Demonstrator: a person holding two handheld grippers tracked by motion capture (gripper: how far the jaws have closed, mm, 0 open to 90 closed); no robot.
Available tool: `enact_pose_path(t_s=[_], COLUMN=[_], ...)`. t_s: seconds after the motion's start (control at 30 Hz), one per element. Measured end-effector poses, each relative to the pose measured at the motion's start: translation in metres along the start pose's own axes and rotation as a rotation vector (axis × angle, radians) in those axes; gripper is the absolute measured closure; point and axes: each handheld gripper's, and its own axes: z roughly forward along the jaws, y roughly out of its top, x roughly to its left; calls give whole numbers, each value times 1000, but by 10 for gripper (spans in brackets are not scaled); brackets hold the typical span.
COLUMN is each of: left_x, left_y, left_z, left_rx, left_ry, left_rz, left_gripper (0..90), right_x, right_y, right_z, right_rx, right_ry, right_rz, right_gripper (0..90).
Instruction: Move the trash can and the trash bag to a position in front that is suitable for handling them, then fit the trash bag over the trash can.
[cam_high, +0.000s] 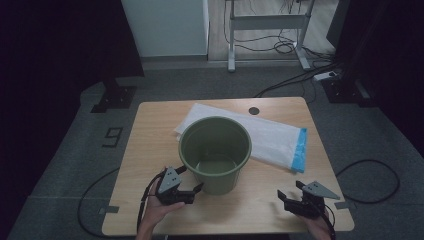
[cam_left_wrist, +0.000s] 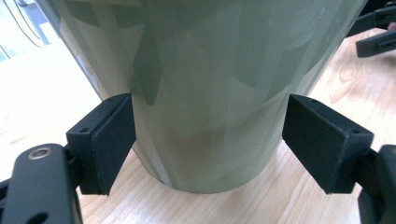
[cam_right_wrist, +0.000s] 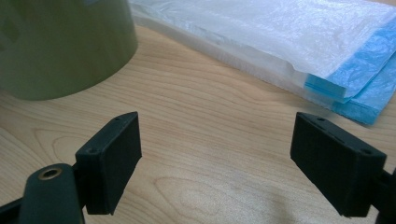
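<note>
The left claw was held low on the wooden surface, near the front edge. Its jaws were spread wide, w/ the green bucket between them at the base. The left jaw looked to be touching or almost touching the bucket wall; the right jaw was kept apart. The bucket was stood upright in the middle. A white bag w/ blue end was laid flat behind it, to the right. The right claw was held open over bare wood, nothing gripped.
</note>
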Motion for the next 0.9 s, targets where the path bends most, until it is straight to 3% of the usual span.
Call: enact_pose_path(t_s=[0.13, 0.27, 0.43, 0.6, 0.9], left_x=[-1, 2, 10, 15, 28], left_y=[-1, -8, -23, -35, -54], left_z=[-2, -15, -38, -47, -56], left_rx=[3, 14, 38, 64, 103], left_ry=[-3, 27, 92, 127, 163], left_rz=[4, -9, -59, -71, -116], left_gripper=[169, 162, 157, 151, 148], right_x=[-1, -2, -2, -2, 1], right_y=[0, 0, 0, 2, 12], right_z=[-1, -2, -2, -1, 13], right_rx=[-3, -6, -9, -12, 5], right_ry=[-5, -9, -20, -34, -78], right_rz=[0, 10, 3, 2, -61], right_gripper=[158, 158, 158, 161, 163])
